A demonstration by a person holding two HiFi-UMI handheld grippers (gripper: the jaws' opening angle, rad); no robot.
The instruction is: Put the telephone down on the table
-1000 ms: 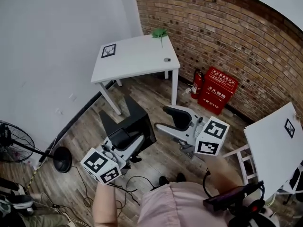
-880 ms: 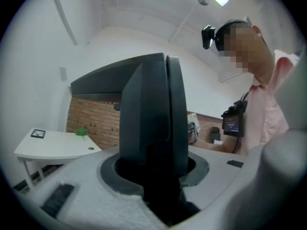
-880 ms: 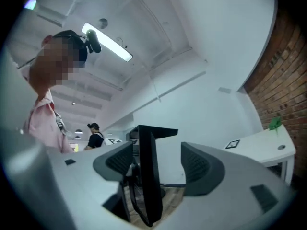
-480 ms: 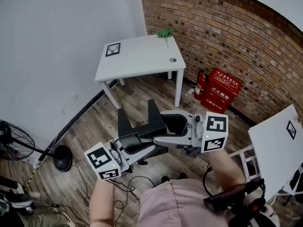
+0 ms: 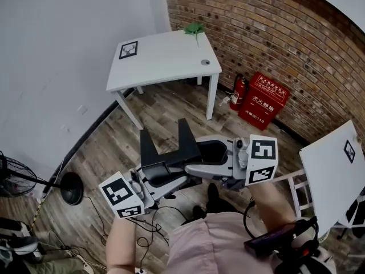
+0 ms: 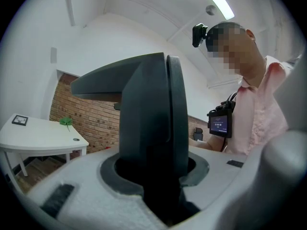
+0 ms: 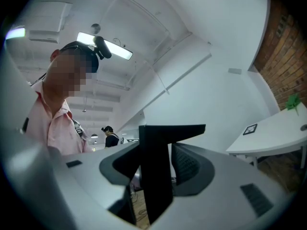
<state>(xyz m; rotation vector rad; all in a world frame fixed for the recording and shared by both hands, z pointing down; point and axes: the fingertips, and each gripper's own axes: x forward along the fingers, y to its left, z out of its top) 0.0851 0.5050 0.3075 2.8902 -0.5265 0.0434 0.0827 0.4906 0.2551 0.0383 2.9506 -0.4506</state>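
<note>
The telephone (image 5: 170, 147) is a black angular unit held in the air over the wooden floor, in front of the person. My left gripper (image 5: 168, 174) is shut on its lower left part; in the left gripper view the black body (image 6: 153, 123) fills the space between the jaws. My right gripper (image 5: 197, 160) reaches in from the right. Its jaws have just been closing, and a black slab of the telephone (image 7: 156, 176) stands between them with thin gaps to both pads. The white table (image 5: 165, 59) stands beyond, by the brick wall.
A square marker (image 5: 129, 49) and a green object (image 5: 194, 27) lie on the white table. A red fire extinguisher (image 5: 238, 93) and a red box (image 5: 263, 99) stand by the wall. A second white table (image 5: 336, 170) is at the right. Cables (image 5: 159, 216) and a fan base (image 5: 71, 188) are on the floor.
The right gripper has moved left and its jaws now straddle the telephone. The telephone has been tipped more upright in the left gripper.
</note>
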